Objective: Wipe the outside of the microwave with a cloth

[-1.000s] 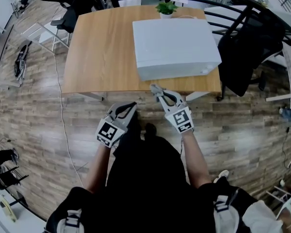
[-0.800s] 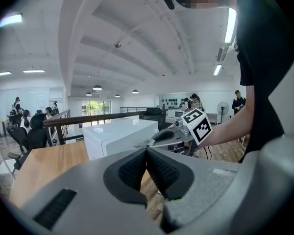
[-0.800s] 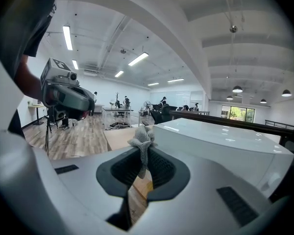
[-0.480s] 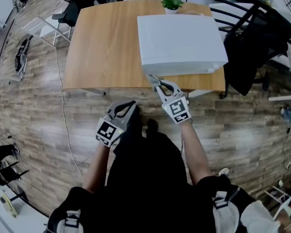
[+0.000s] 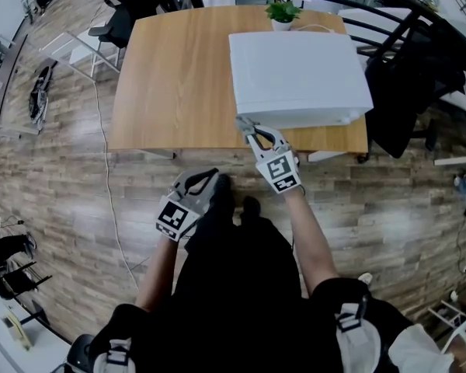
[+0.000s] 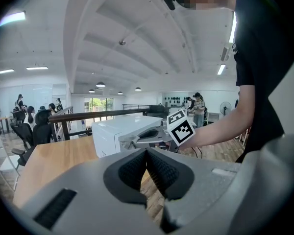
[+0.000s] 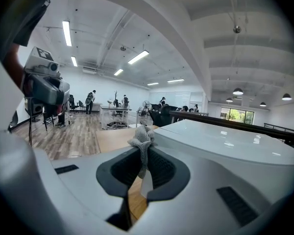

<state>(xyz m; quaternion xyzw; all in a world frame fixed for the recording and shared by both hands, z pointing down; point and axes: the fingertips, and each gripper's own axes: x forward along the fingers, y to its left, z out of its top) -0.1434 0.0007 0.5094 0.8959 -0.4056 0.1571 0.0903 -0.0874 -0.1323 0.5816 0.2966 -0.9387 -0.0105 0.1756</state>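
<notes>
A white microwave point(image 5: 299, 76) stands on the right part of a wooden table point(image 5: 171, 84). My right gripper point(image 5: 245, 124) is shut on a small grey cloth point(image 7: 142, 140), its tip at the microwave's front lower left corner; whether the cloth touches it I cannot tell. In the right gripper view the microwave point(image 7: 230, 141) fills the right side. My left gripper point(image 5: 208, 175) hangs low over the floor, shut with nothing in it. In the left gripper view the jaws point(image 6: 146, 155) meet, and the microwave point(image 6: 125, 131) and right gripper point(image 6: 137, 140) show beyond.
A small potted plant point(image 5: 283, 12) stands behind the microwave at the table's far edge. A dark railing point(image 5: 388, 22) and a black chair point(image 5: 404, 92) lie to the right. White chairs point(image 5: 74, 49) stand left of the table. Several people are far off in the room.
My right gripper with the cloth has moved forward to the microwave's front corner. The left gripper has stayed low near my body.
</notes>
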